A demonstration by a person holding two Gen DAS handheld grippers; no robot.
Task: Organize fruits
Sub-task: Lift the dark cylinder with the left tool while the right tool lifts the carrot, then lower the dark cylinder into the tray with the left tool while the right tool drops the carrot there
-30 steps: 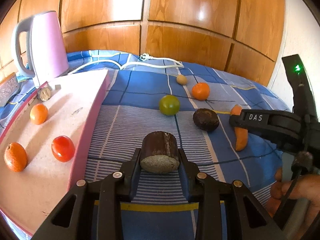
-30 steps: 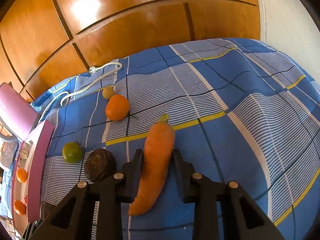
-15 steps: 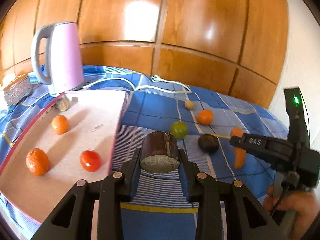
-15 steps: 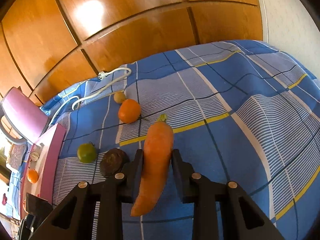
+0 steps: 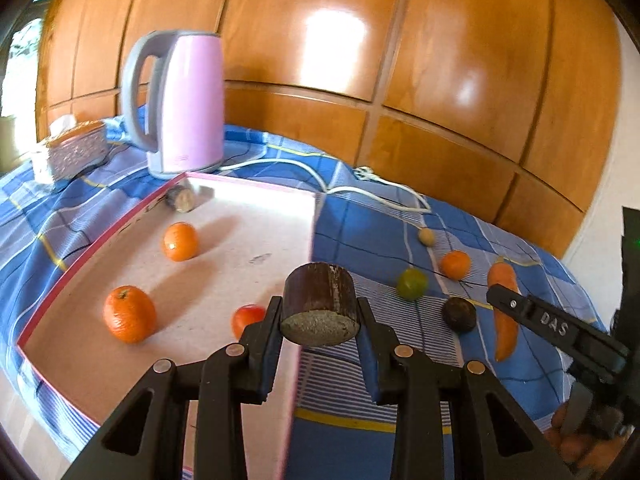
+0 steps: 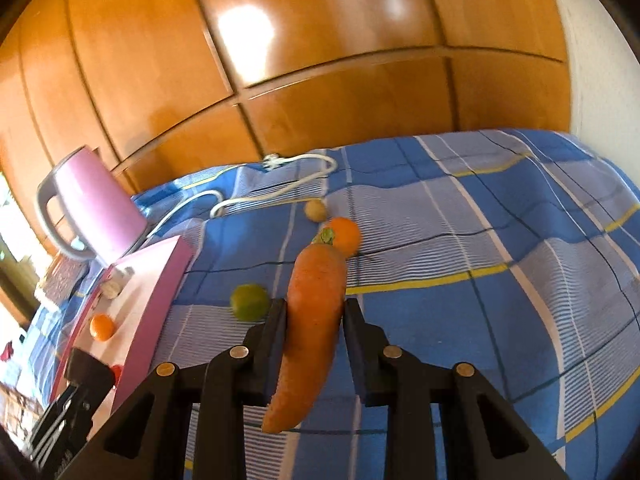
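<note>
The left tongs [image 5: 319, 332] are clenched on a short brown cylinder [image 5: 318, 304], dark on its side with a pale, grainy cut face toward the camera; what it is cannot be told for sure. It hangs above the near right edge of a pink-rimmed tray [image 5: 120, 236] that lies on a blue checked cloth [image 5: 380, 240].

On the tray lie two oranges, one near the left [image 5: 129, 313] and one farther back [image 5: 180, 241], a red tomato [image 5: 248, 319] partly hidden behind the left tongs, and a small log-like piece [image 5: 181, 199] at the far corner. A pink electric kettle [image 5: 178, 104] stands just beyond the tray, its white cord [image 5: 320, 178] trailing to the right.

The right tongs [image 6: 314, 330] grasp a carrot [image 6: 314, 320] about its middle, green stub pointing away and the thin tip hanging near, lifted clear of the cloth. Loose on the cloth to the right of the tray are a green round fruit [image 5: 412, 284], a dark round fruit [image 5: 459, 313], a small orange [image 5: 455, 265] and a little tan fruit [image 5: 426, 237] farthest back.
</note>
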